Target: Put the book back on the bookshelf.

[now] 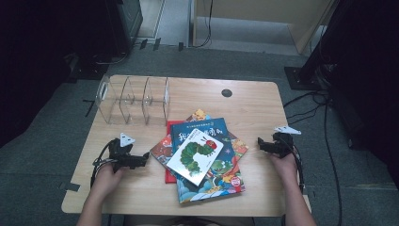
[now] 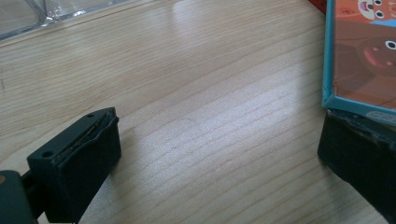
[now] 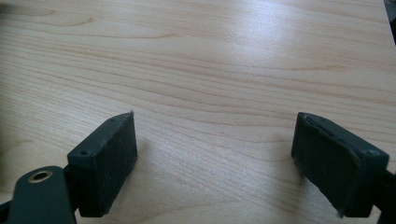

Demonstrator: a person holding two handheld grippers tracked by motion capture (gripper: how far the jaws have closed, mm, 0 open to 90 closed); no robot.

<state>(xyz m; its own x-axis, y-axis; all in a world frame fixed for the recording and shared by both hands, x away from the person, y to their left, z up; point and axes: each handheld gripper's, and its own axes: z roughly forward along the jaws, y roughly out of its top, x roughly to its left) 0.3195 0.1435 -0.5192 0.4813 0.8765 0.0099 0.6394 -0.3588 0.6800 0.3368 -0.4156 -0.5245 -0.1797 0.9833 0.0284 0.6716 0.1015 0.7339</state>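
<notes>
A pile of several picture books [image 1: 202,155] lies in the middle of the wooden table [image 1: 254,108]; the top one is white with a green caterpillar [image 1: 195,155]. My left gripper [image 1: 141,161] rests on the table just left of the pile, held by a hand, and stands open. In the left gripper view [image 2: 219,140] bare wood lies between the jaws and a book's corner [image 2: 359,56] shows above the right jaw. My right gripper [image 1: 261,144] sits right of the pile, open, with bare table between its jaws [image 3: 215,149].
A clear acrylic divider rack [image 1: 134,100] stands at the table's back left; its edge [image 2: 28,14] shows in the left gripper view. A round cable hole [image 1: 227,92] sits near the back edge. Cables and dark equipment lie on the floor around the table.
</notes>
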